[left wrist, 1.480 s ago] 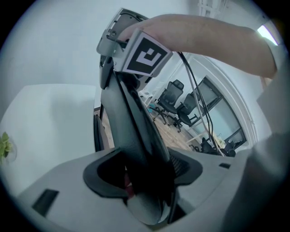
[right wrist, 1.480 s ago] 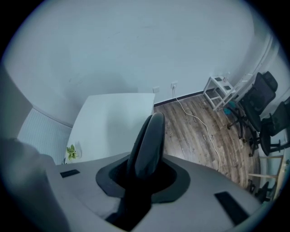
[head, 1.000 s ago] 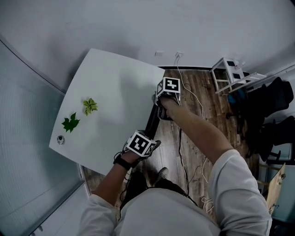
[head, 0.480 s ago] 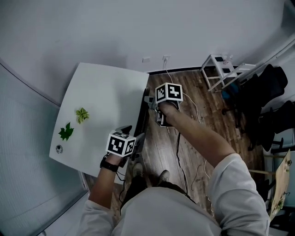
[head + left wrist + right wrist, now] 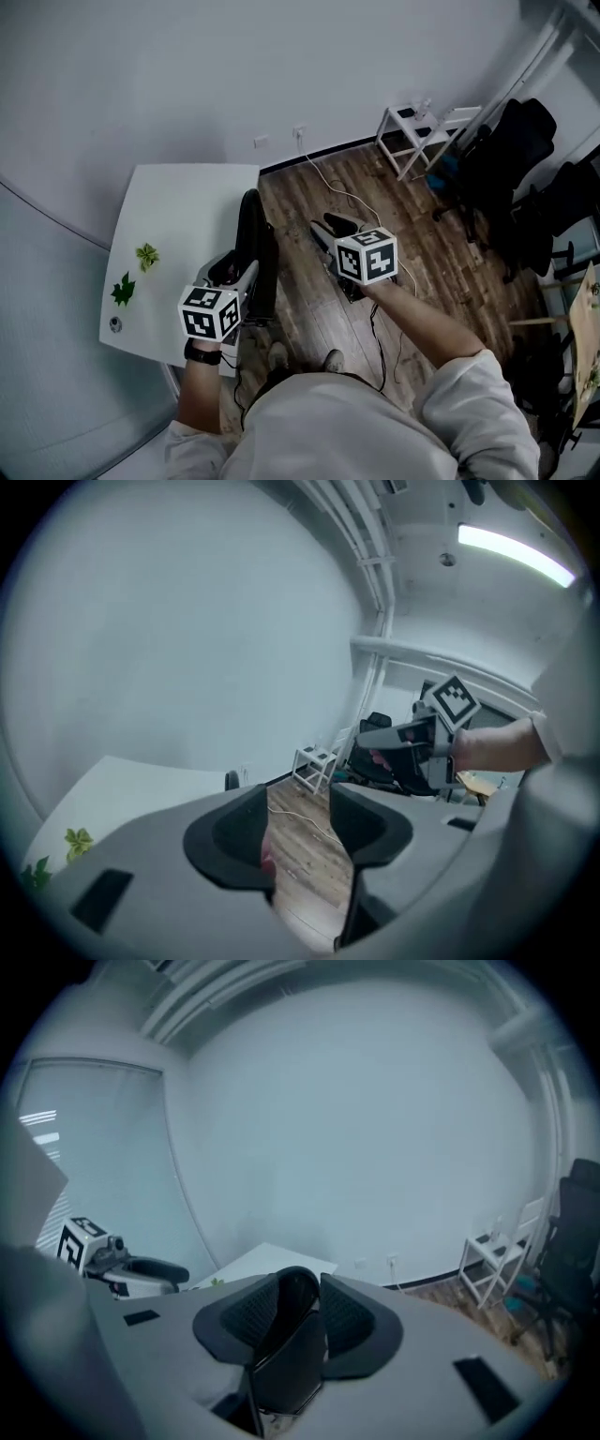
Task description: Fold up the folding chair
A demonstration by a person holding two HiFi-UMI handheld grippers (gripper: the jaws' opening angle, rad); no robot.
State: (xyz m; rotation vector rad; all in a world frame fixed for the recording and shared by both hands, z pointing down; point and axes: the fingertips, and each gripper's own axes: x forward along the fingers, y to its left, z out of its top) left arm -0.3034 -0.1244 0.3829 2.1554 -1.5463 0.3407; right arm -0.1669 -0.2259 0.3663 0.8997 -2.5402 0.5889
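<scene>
Grippers came nearest, both held up in front of your chest, above your shoes [image 5: 330,358].

Your left gripper [image 5: 236,274] was at the near left, by the white table's near right corner and just beside the folding chair [image 5: 255,246]. Its jaws had just been closing but stood released. There was a gap between them, only wood floor [image 5: 309,309] showed through it, and nothing was clamped.

Your right gripper [image 5: 334,228] was right of the chair and clearly apart from it, over bare floor. Its jaws had also just been closing, but were not clenched, and the pads touched nothing. In the right gripper view the chair showed through that gap, but it stood beyond the jaws, not in them.

The chair was black and looked folded flat. It stood upright on the floor along the right edge of the white table [image 5: 187,202]; whether the two touched, you could not tell from these views.

On the table's left part lay a dark green leaf [image 5: 123,289] nearer and a lighter green leaf [image 5: 146,255] just beyond it. A small round object [image 5: 115,323] sat at the near left corner.

Farther off to the right, a white rack [image 5: 417,131] stood by the far wall. Dark office chairs [image 5: 525,159] crowded the far right.
</scene>
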